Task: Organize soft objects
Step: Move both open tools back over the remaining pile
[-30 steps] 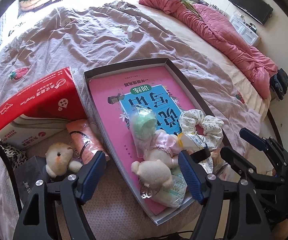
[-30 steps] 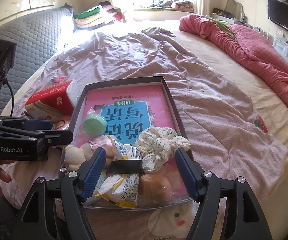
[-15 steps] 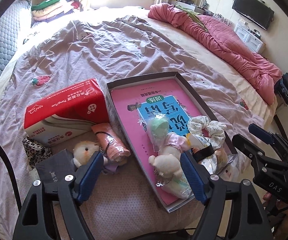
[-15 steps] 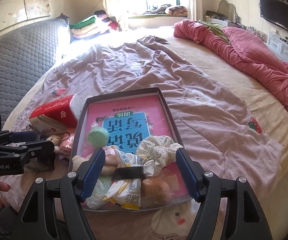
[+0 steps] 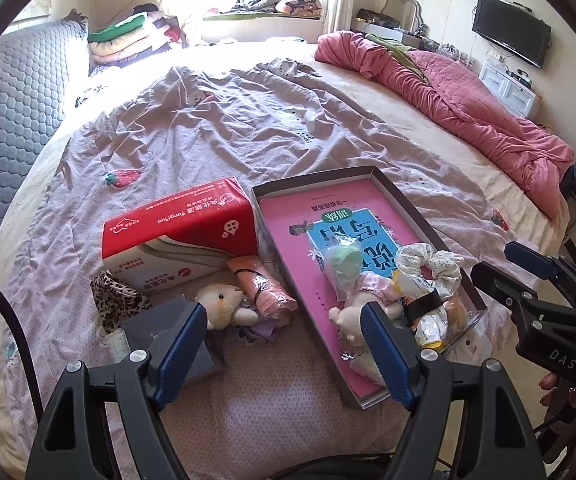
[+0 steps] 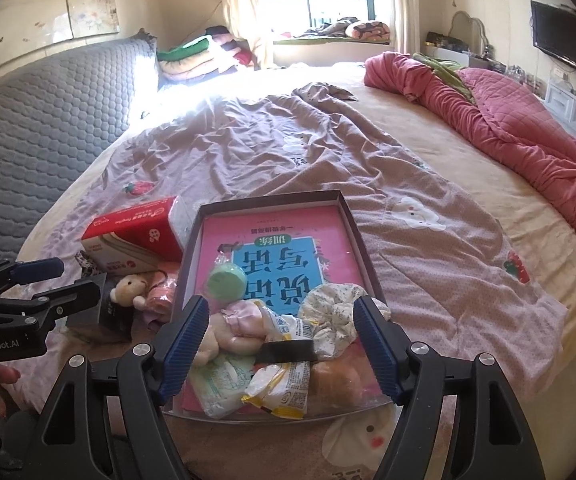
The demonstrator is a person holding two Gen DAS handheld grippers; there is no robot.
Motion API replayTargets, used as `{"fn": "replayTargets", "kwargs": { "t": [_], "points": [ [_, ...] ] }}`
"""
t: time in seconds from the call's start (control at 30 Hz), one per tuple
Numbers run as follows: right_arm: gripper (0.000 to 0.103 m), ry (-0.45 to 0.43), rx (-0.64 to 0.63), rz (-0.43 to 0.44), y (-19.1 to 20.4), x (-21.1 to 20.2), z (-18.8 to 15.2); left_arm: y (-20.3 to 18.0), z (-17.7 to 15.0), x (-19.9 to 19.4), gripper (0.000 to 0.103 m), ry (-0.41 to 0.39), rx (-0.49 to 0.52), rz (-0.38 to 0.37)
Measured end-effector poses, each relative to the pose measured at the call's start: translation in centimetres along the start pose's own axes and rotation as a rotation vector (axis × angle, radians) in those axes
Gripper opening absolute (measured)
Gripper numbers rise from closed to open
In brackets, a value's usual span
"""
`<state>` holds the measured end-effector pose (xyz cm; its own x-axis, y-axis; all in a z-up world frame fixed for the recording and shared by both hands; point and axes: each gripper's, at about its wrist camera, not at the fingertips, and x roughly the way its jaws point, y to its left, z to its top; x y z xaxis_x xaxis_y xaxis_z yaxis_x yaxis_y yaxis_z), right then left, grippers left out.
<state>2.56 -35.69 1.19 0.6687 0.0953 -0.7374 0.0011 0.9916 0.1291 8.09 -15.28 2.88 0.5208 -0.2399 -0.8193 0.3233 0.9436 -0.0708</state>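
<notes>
Both claws wide, empty: left gripper [image 5: 284,344], right gripper [image 6: 282,344] above box [image 6: 352,232]. Step: between picks. Next, likely: left descends onto plush bear [image 5: 224,306] outside box.

The shallow box [image 6: 358,236] serves as landmark. At its near end the small plush doll [image 5: 348,314] is half covered by the left gripper's right finger [image 5: 384,350], and in the right wrist view a blue finger [image 6: 186,338] hides its head. The box's near rim drops behind a snack packet [image 6: 284,390] and both fingers there. Left of the box, a dark case [image 5: 168,336] is partly masked by the other left finger, and the leopard-print cloth [image 5: 114,300] tucks under the tissue pack [image 5: 180,232]. The print on the book inside the box is partly buried under the pile.
</notes>
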Motion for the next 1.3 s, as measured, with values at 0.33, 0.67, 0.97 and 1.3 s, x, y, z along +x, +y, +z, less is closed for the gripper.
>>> {"fn": "replayTargets", "kwargs": {
  "t": [0.33, 0.67, 0.97, 1.3],
  "points": [
    [0.076, -0.011, -0.042, 0.035, 2.3, -0.7, 0.5, 2.5, -1.0, -1.2, 0.079, 0.015, -0.048, 0.014],
    [0.076, -0.035, -0.058, 0.058, 3.9, -1.5, 1.3, 7.2, -1.8, -3.1, 0.079, 0.001, -0.129, 0.059],
    [0.076, -0.044, -0.095, 0.079, 5.5, -1.8, 1.7, 10.8, -2.7, -4.3, 0.079, -0.008, -0.191, 0.095],
    [0.077, -0.049, -0.156, 0.1, 7.8, -2.0, 1.9, 13.8, -4.2, -5.2, 0.079, -0.006, -0.239, 0.132]
  ]
}}
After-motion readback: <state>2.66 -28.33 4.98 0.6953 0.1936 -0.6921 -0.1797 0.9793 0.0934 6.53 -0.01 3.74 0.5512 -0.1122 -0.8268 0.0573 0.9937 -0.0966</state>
